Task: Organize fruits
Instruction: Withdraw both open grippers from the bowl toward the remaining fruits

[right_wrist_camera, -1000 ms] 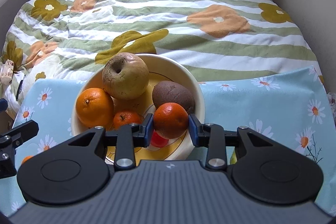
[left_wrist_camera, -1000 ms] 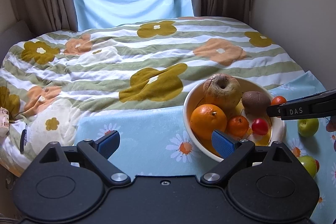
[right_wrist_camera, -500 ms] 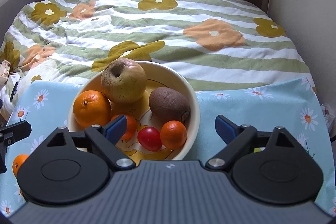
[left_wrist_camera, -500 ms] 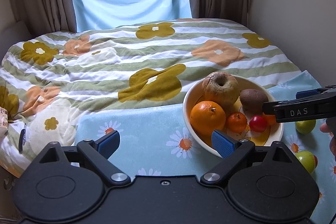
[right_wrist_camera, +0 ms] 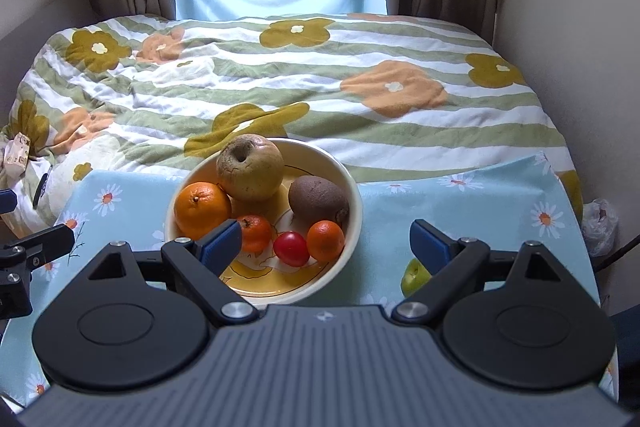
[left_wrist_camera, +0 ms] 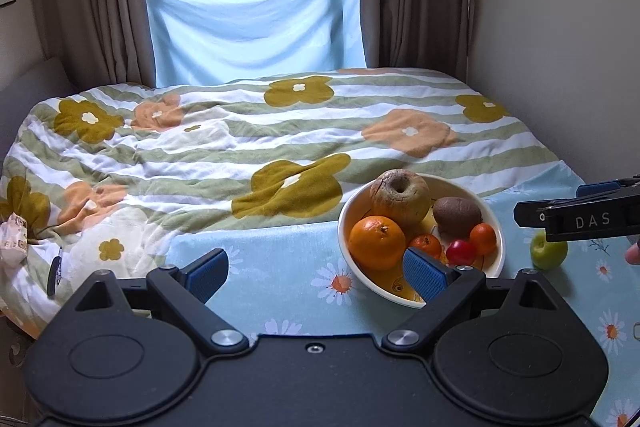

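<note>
- The green apple is loose on the daisy cloth, just right of the bowl, partly hidden behind the right gripper's own finger. In the left view it shows whole.
- The bowl holds a big wrinkled apple, a large orange, a kiwi, two small tangerines and a red fruit.
- The right gripper hangs above the bowl's near rim with its fingers spread wide and nothing between them. The green apple lies low and to its right, so this hand is clearly the nearer one for the next pick, as I judge it. The apple is round, so no long axis matters.
- The left gripper is also spread and empty, left of the bowl, well apart from the apple.
- A second ago the right fingers pinched a tangerine over the bowl. It now lies inside, beside the red fruit, and both grippers have pulled back and up.
</note>
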